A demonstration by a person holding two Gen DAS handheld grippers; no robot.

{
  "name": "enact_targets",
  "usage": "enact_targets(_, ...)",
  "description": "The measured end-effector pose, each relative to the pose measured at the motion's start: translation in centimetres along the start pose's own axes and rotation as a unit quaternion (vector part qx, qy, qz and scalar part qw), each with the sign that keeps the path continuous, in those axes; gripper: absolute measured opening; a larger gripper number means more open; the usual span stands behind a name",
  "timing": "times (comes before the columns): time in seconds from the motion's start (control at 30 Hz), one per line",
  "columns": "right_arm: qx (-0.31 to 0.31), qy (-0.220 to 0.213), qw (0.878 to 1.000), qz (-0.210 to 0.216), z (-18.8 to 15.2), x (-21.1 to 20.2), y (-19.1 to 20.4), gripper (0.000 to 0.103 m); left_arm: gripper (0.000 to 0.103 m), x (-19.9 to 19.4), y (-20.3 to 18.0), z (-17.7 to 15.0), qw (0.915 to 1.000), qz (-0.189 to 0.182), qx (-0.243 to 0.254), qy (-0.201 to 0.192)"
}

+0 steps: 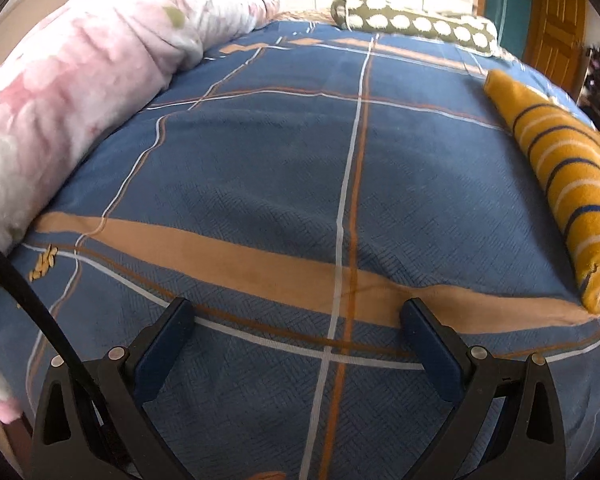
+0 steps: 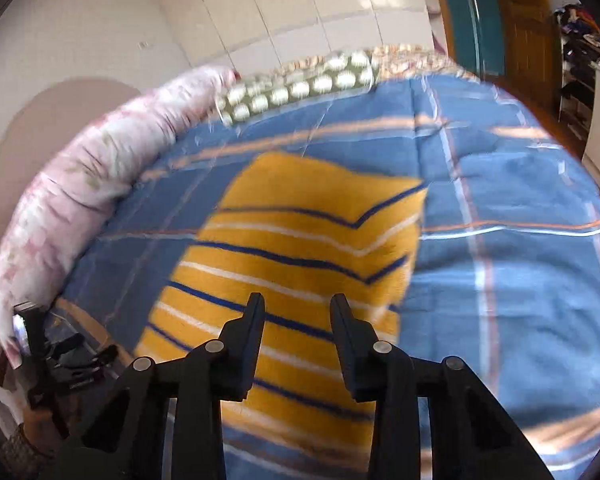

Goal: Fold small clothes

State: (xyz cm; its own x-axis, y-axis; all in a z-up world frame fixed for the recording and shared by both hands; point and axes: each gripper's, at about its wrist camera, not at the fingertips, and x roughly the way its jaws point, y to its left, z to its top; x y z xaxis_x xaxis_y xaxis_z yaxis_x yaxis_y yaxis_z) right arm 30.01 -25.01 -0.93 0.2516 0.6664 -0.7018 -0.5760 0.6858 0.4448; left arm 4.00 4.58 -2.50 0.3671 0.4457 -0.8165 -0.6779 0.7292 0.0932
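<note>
Nearest, the right tool (image 2: pixel 297 304) hangs above the near end of the yellow striped garment (image 2: pixel 300 264), its jaws narrowed to a small gap with nothing between them; the left tool (image 1: pixel 296 312) is spread wide and empty over the bed (image 1: pixel 260 160), well to the garment's left. The garment lies flat on the bed as a compact oblong, apparently already folded, though blur hides its edges. Its long axis runs away from the right tool toward the spotted bolster (image 2: pixel 300 84). Little seems left beyond perhaps a final fold or setting it aside.

Right wrist view motion-blurred; yellow striped garment (image 2: pixel 300 272) near end hidden behind right gripper (image 2: pixel 298 306).
</note>
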Motion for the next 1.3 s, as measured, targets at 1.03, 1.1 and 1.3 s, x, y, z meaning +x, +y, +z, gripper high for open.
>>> enact_targets(1.03,0.048,0.174,0.956,0.232,-6.3,7.5,7.9,0.017,0.103,0.3,0.5,-0.9,0.9988,-0.008,-0.016,-0.045)
enact_targets(1.1,0.070,0.181,0.953,0.232,-8.8,7.3,6.6,0.009,0.103,0.2,0.5,-0.9,0.9988,-0.006,-0.016,-0.046)
enact_targets(1.3,-0.005,0.048,0.987,0.152,-7.2,-2.5,5.0,0.034,0.103,0.2,0.4,-0.9,0.9988,-0.005,-0.016,-0.046)
